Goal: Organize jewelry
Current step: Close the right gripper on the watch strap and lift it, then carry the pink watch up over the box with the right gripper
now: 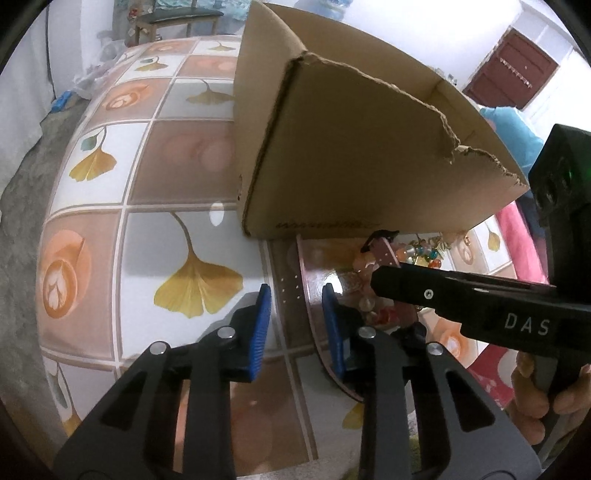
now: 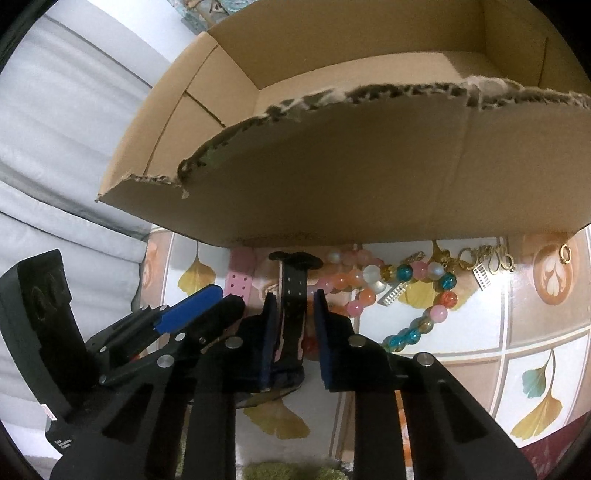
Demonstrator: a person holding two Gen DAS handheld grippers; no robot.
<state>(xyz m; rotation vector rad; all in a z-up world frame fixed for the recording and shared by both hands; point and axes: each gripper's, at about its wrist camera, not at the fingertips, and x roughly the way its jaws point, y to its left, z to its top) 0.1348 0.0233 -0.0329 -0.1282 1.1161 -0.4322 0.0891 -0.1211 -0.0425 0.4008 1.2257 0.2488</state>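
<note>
A pink watch strap point(image 1: 291, 284) with punched holes lies on the table in front of an open cardboard box point(image 1: 351, 147). My left gripper point(image 1: 298, 321) straddles one end of it, blue pads either side with small gaps, so it is open. In the right wrist view the strap's other end point(image 2: 293, 291), dark in shadow with a black buckle, runs between the pads of my right gripper point(image 2: 293, 328); a thin gap shows at the right pad. Beaded bracelets point(image 2: 354, 284) and gold charms point(image 2: 484, 258) lie beside it, along the box point(image 2: 332, 177).
The box has a torn top edge and its inside looks bare. A small gold ring point(image 2: 565, 253) lies far right on the ginkgo-patterned table cover point(image 1: 192, 280). A hand point(image 1: 535, 387) holds the right gripper's handle. A chair point(image 1: 177, 18) stands beyond the table.
</note>
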